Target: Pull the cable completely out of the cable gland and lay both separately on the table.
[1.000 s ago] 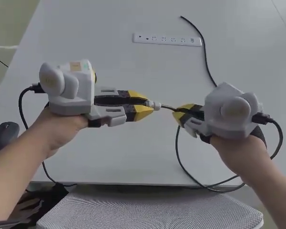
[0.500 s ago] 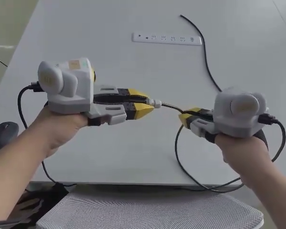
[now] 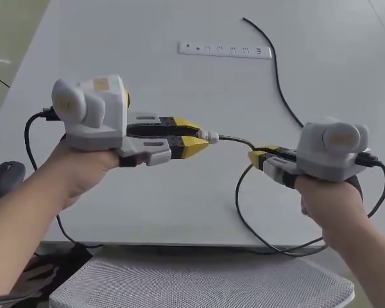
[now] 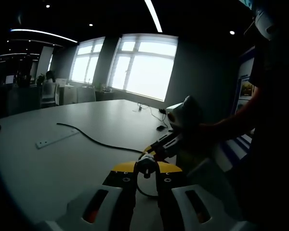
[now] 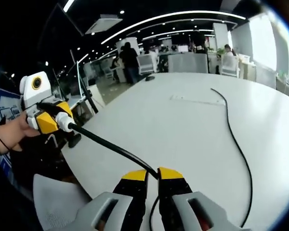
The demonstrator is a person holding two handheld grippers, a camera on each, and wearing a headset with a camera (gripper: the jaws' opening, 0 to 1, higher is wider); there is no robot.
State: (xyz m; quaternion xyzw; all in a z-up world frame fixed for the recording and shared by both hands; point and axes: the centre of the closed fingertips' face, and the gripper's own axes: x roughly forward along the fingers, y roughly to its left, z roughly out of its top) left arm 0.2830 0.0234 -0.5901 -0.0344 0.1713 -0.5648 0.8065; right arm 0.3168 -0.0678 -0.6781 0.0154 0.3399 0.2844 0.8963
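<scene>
My left gripper [image 3: 197,142] is shut on the white cable gland [image 3: 209,136] and holds it in the air over the table's front edge. A black cable [image 3: 234,140] comes out of the gland and runs right to my right gripper [image 3: 254,157], which is shut on it. In the left gripper view the gland [image 4: 146,166] sits between the yellow fingertips [image 4: 119,168], with the right gripper [image 4: 151,150] beyond. In the right gripper view the cable [image 5: 113,147] stretches from my jaws to the gland [image 5: 65,122] held in the left gripper [image 5: 50,120]. Past the right gripper, the cable [image 3: 279,83] loops over the table.
A white power strip [image 3: 224,52] lies at the far middle of the white table [image 3: 115,58]. A dark mouse [image 3: 5,178] sits off the table's left side, and a grey mesh chair seat [image 3: 199,285] is below the front edge. Thin black gripper leads hang near both hands.
My right gripper has drawn away to the right and slightly down with the cable, baring more cable between it and the gland. The left gripper has stayed nearly still.
</scene>
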